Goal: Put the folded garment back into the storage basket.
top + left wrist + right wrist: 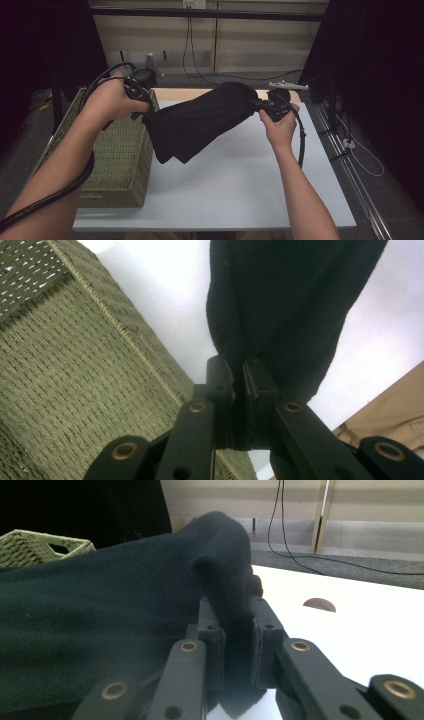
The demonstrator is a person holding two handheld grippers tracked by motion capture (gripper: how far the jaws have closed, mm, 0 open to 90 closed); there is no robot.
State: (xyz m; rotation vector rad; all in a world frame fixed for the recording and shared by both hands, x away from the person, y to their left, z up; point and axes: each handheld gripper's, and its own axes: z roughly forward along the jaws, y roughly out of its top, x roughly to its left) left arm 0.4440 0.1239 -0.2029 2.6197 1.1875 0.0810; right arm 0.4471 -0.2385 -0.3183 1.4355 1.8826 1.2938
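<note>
Above white tabletop (240,185): black soft fabric garment, folded (200,122), hangs stretched between both grippers, clear of surface. Left gripper (142,102) clamped tight on one fabric edge, jaws pinched nearly together with cloth between pads (220,390). Right gripper (265,107) same on opposite edge, cloth bunched between pads (212,630), tail poking out below. Held at both ends likely to keep fold intact and stop sag during transfer. Left end sits lower, over rim of olive-green woven rectangular basket (120,165), so probably heading in there. Loose lower corner droops toward table; could snag basket edge.
</note>
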